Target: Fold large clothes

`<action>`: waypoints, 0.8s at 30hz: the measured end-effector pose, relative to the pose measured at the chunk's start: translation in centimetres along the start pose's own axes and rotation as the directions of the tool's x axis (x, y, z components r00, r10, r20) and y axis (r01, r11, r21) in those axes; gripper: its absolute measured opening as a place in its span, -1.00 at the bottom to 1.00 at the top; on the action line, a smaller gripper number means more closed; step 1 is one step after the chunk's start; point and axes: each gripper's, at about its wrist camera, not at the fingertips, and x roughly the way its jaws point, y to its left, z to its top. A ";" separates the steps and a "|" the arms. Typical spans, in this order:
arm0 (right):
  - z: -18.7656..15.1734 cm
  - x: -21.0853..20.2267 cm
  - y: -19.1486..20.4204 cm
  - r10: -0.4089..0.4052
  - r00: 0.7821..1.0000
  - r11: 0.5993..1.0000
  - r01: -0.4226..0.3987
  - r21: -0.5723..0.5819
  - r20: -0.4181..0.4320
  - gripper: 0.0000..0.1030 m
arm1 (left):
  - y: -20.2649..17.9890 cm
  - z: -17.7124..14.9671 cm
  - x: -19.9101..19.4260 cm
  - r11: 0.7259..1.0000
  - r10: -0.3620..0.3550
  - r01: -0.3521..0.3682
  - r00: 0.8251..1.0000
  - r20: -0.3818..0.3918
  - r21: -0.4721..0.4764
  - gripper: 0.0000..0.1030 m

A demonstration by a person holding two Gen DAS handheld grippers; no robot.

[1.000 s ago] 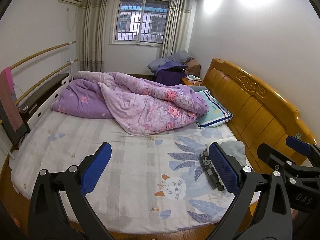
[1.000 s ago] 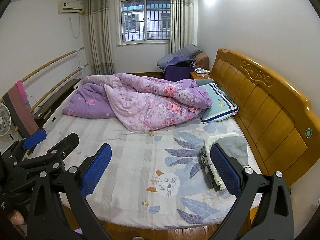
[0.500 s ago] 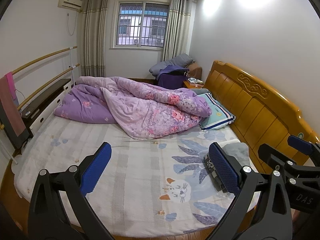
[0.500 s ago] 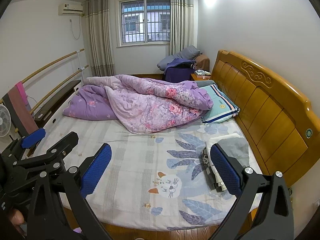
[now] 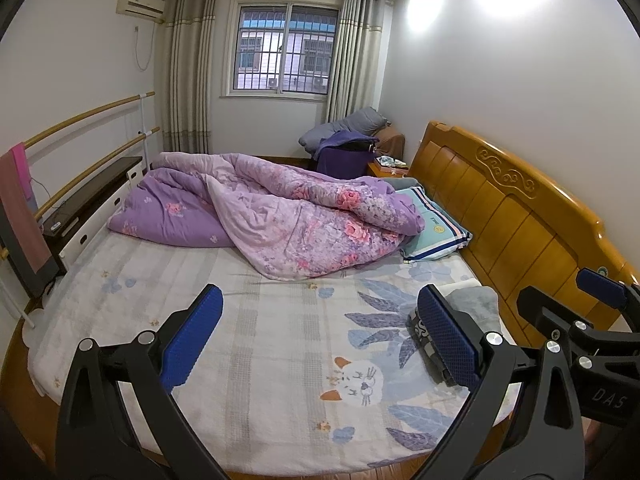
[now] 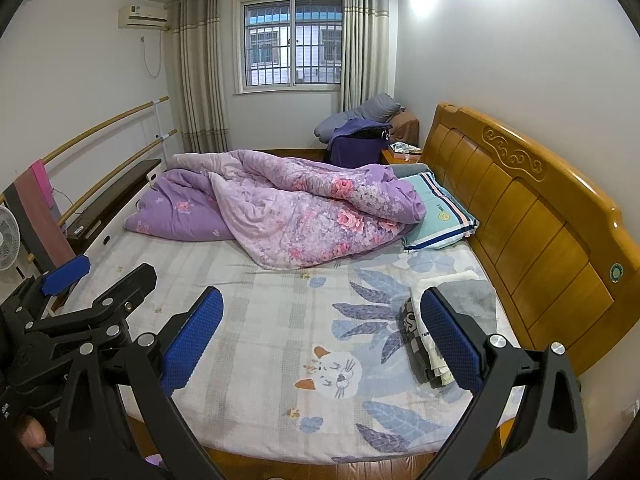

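While both claws, left claw (image 5: 320,340) and right claw (image 6: 322,338), gape empty, one folded clothes stack (image 6: 452,320) rests on one bed (image 6: 260,320).

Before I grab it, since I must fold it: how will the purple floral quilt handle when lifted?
The quilt lies crumpled in soft folds, so it is likely floppy and will sag. It looks thick and covers much of the bed, so probably bulky; one open claw alone may struggle.

Bright ceiling-light glare on white wall (image 5: 492,20), sharp focus, perhaps slight fisheye-edge softness.
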 end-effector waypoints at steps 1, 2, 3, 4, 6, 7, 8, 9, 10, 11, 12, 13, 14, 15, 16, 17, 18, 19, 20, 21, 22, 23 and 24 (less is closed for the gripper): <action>0.0 0.0 0.0 0.000 1.000 1.000 0.000 -0.001 0.002 0.85 | 0.0 0.0 0.0 1.000 0.000 0.000 1.000 0.000 -0.001 0.90; 0.0 0.0 0.0 0.000 1.000 1.000 0.000 -0.001 0.003 0.85 | 0.1 0.0 0.0 1.000 -0.002 0.002 1.000 -0.003 -0.001 0.90; 0.1 0.0 0.0 0.000 1.000 1.000 0.000 -0.002 0.002 0.85 | 0.0 0.0 0.1 1.000 -0.003 0.003 1.000 -0.006 -0.001 0.90; 0.0 0.0 0.0 -0.001 1.000 1.000 0.001 -0.001 0.002 0.85 | 0.0 -0.1 0.0 1.000 -0.001 0.001 1.000 -0.003 -0.003 0.90; 0.0 0.0 0.1 -0.001 1.000 1.000 0.001 -0.002 0.000 0.85 | -0.1 -0.1 0.0 1.000 0.004 -0.004 1.000 0.001 -0.001 0.90; 0.1 0.1 0.1 0.000 1.000 1.000 0.000 -0.003 -0.001 0.85 | -0.2 -0.1 0.0 1.000 0.006 -0.006 1.000 0.001 0.000 0.90; 0.1 0.1 0.0 0.001 1.000 1.000 -0.001 -0.002 -0.001 0.85 | -0.2 -0.1 0.0 1.000 0.005 -0.005 1.000 -0.001 -0.002 0.90; 0.0 0.1 0.0 0.000 1.000 1.000 0.000 -0.002 -0.001 0.85 | -0.3 -0.1 0.0 1.000 0.004 -0.004 1.000 -0.003 -0.003 0.90; 0.1 0.2 -0.1 0.002 1.000 1.000 -0.002 -0.003 0.000 0.85 | -0.3 -0.1 0.0 1.000 0.000 0.000 1.000 -0.002 -0.004 0.90; 0.1 0.2 -0.1 0.002 1.000 1.000 -0.002 -0.004 -0.001 0.85 | -0.3 -0.1 0.0 1.000 0.000 0.000 1.000 -0.001 -0.005 0.90; 0.1 0.3 -0.1 0.001 1.000 1.000 -0.001 -0.005 -0.001 0.85 | -0.4 -0.1 -0.1 1.000 0.002 -0.002 1.000 0.002 -0.005 0.90; 0.1 0.2 0.0 0.000 1.000 1.000 0.000 -0.005 0.000 0.85 | -0.5 -0.2 -0.2 1.000 0.007 -0.007 1.000 0.008 -0.001 0.90; 0.0 0.2 0.0 0.000 1.000 1.000 0.000 -0.003 0.000 0.85 | -0.6 -0.2 -0.2 1.000 0.013 -0.013 1.000 0.014 0.003 0.90; 0.0 0.2 0.0 0.000 1.000 1.000 0.000 -0.003 -0.001 0.85 | -0.7 -0.3 -0.3 1.000 0.016 -0.016 1.000 0.017 0.007 0.90; 0.0 0.2 0.0 0.002 1.000 1.000 -0.002 -0.002 -0.001 0.85 | -0.8 -0.3 -0.3 1.000 0.017 -0.017 1.000 0.015 0.005 0.90; 0.1 0.2 -0.1 0.003 1.000 1.000 -0.003 0.000 -0.002 0.85 | -0.8 -0.4 -0.3 1.000 0.014 -0.014 1.000 0.012 0.002 0.90; 0.0 0.2 0.0 0.003 1.000 1.000 -0.003 0.000 -0.002 0.85 | -0.9 -0.4 -0.3 1.000 0.013 -0.013 1.000 0.010 -0.002 0.90; 0.0 0.1 0.0 0.003 1.000 1.000 -0.003 0.000 -0.002 0.85 | -0.9 -0.5 -0.4 1.000 0.013 -0.013 1.000 0.010 -0.005 0.90; -0.1 0.0 0.1 0.000 1.000 1.000 0.000 -0.001 -0.001 0.85 | -1.0 -0.6 -0.4 1.000 0.014 -0.014 1.000 0.009 -0.007 0.90; 0.0 0.1 0.0 -0.002 1.000 1.000 0.002 -0.002 0.000 0.85 | -1.0 -0.6 -0.4 1.000 0.015 -0.015 1.000 0.008 -0.008 0.90; 0.0 0.1 0.0 0.000 1.000 1.000 0.000 0.001 -0.001 0.85 | -1.0 -0.6 -0.5 1.000 0.015 -0.015 1.000 0.009 -0.007 0.90; 0.0 0.1 -0.1 0.001 1.000 1.000 -0.001 0.001 -0.002 0.85 | -1.0 -0.6 -0.4 1.000 0.016 -0.016 1.000 0.009 -0.007 0.90; 0.1 0.1 -0.1 0.002 1.000 1.000 -0.002 0.002 -0.003 0.85 | -1.0 -0.6 -0.4 1.000 0.017 -0.017 1.000 0.008 -0.008 0.90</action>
